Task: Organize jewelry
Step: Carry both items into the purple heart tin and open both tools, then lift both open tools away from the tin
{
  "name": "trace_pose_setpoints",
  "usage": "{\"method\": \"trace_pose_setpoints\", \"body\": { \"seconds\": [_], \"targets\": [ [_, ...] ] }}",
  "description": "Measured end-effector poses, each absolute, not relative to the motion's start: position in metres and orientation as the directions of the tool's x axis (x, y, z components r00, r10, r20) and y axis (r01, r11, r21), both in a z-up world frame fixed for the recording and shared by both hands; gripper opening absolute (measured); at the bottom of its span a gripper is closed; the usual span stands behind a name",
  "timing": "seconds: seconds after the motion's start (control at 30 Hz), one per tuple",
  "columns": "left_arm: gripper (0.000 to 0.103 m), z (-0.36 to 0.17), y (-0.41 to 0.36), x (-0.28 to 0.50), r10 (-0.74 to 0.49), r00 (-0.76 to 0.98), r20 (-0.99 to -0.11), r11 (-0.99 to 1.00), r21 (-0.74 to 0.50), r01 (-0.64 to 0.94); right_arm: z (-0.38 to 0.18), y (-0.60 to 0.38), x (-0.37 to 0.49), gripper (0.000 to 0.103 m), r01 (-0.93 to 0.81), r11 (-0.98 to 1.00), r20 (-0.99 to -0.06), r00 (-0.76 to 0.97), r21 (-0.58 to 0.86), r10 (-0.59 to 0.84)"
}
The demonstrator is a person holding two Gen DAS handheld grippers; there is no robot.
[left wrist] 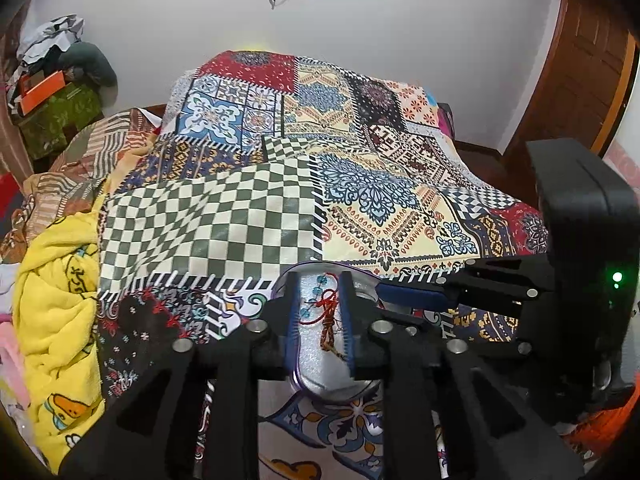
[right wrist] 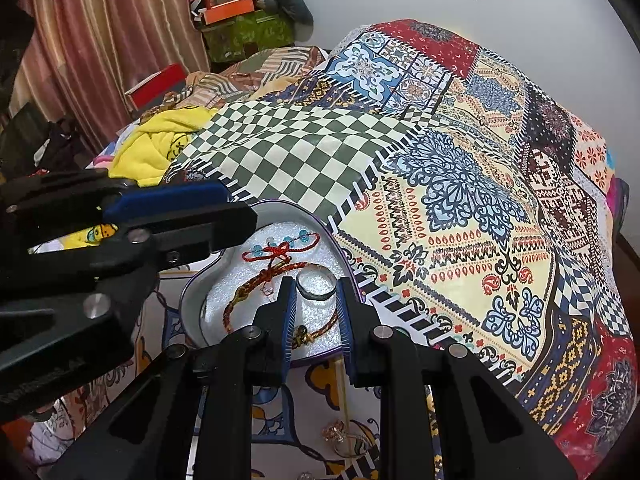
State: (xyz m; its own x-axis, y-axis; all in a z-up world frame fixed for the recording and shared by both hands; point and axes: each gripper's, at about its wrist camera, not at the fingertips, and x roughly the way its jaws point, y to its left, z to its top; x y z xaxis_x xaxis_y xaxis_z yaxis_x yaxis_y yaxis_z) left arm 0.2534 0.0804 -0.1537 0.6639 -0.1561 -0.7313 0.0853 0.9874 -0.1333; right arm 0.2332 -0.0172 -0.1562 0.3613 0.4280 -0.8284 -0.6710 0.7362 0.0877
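Note:
A heart-shaped tin (right wrist: 192, 288) with a purple rim and a white glittery lining lies on the patchwork bedspread (right wrist: 460, 208). Inside it are a red cord bracelet (right wrist: 280, 250) with blue beads and a brown braided bracelet (right wrist: 244, 292). My right gripper (right wrist: 316, 300) is shut on a clear silvery ring (right wrist: 316, 286) just above the lining. My left gripper (left wrist: 320, 296) hovers over the tin (left wrist: 316, 372), its jaws slightly apart and empty, with the red cord bracelet (left wrist: 326, 300) showing between them. In the right wrist view the left gripper (right wrist: 236, 216) covers the tin's left side.
A rose-gold trinket (right wrist: 336, 432) and a thin yellow strand (right wrist: 342, 392) lie on the bedspread in front of the tin. A yellow blanket (left wrist: 56, 312) is bunched at the left. Boxes and clothes (left wrist: 52, 92) are stacked by the wall, and a wooden door (left wrist: 580, 64) stands at the right.

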Motion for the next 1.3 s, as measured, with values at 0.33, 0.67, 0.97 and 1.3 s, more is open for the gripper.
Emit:
{"method": "trace_pose_setpoints", "body": {
  "seconds": [0.33, 0.67, 0.97, 1.3],
  "targets": [
    [0.041, -0.121, 0.089, 0.229, -0.126, 0.717, -0.685, 0.991, -0.125, 0.055, -0.13, -0.031, 0.215, 0.027, -0.648, 0.76, -0.807, 0.422, 0.05, 0.413],
    [0.047, -0.095, 0.08, 0.196, -0.106, 0.749, -0.655, 0.994, -0.091, 0.061, -0.089, -0.079, 0.19, 0.036, -0.559, 0.829, -0.751, 0.539, 0.021, 0.382],
    [0.048, -0.114, 0.059, 0.176, -0.126, 0.698, -0.705, 0.992, -0.087, 0.092, -0.088, -0.132, 0.175, 0.036, -0.466, 0.884, -0.758, 0.566, 0.03, 0.324],
    [0.048, -0.158, 0.023, 0.169, -0.196, 0.595, -0.78, 0.98, -0.133, 0.148, -0.109, -0.192, 0.163, 0.036, -0.375, 0.924, -0.799, 0.535, 0.066, 0.274]
  ]
}}
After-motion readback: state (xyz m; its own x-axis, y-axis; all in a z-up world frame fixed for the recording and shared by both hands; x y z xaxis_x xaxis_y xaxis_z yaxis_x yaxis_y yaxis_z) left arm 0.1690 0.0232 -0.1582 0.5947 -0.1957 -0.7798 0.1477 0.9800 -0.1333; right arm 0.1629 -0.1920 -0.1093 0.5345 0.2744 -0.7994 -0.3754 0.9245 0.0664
